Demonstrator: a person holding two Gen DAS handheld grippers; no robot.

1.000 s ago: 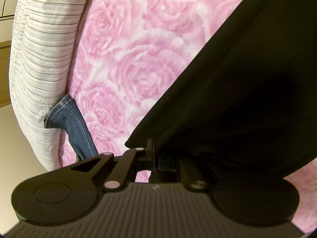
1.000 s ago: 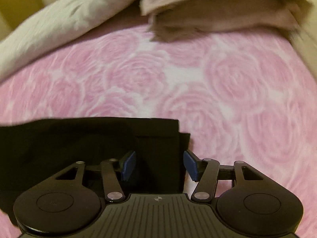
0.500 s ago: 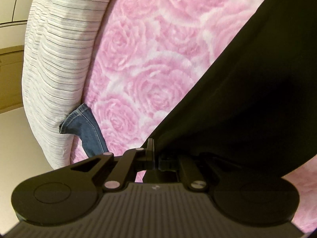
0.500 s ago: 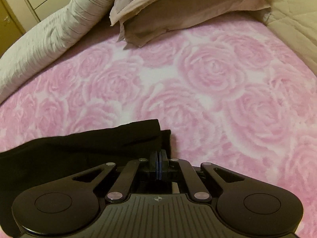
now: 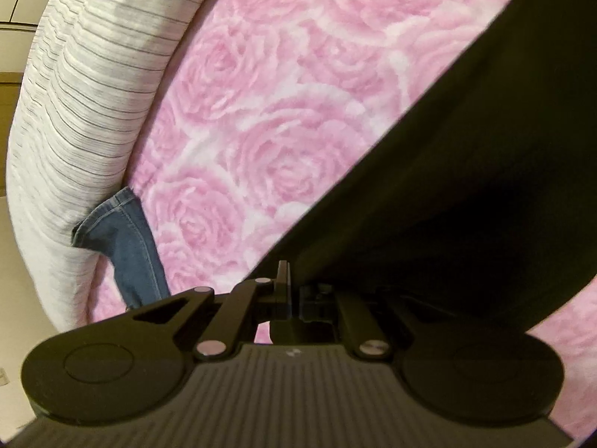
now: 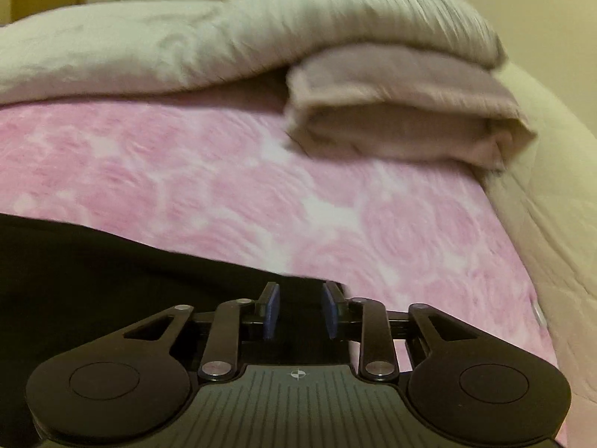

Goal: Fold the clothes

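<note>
A black garment point(image 5: 466, 171) lies on the pink rose-patterned bed cover point(image 5: 268, 119). My left gripper point(image 5: 289, 283) is shut on its edge, and the cloth drapes over the right finger and hides it. In the right wrist view the same black garment point(image 6: 112, 272) lies at the lower left. My right gripper point(image 6: 297, 311) is open, its blue pads apart over the garment's corner, holding nothing.
A blue denim piece point(image 5: 127, 246) pokes out beside the striped white duvet point(image 5: 86, 112) at the bed's left edge. A rolled grey duvet point(image 6: 224, 48) and a folded beige blanket point(image 6: 403, 112) lie at the far end. A cream quilted edge point(image 6: 552, 205) runs along the right.
My right gripper closed on the garment's corner half a second ago and has now opened again, tilting lower toward the bed. My left gripper stays shut on the black garment, shifting slightly.
</note>
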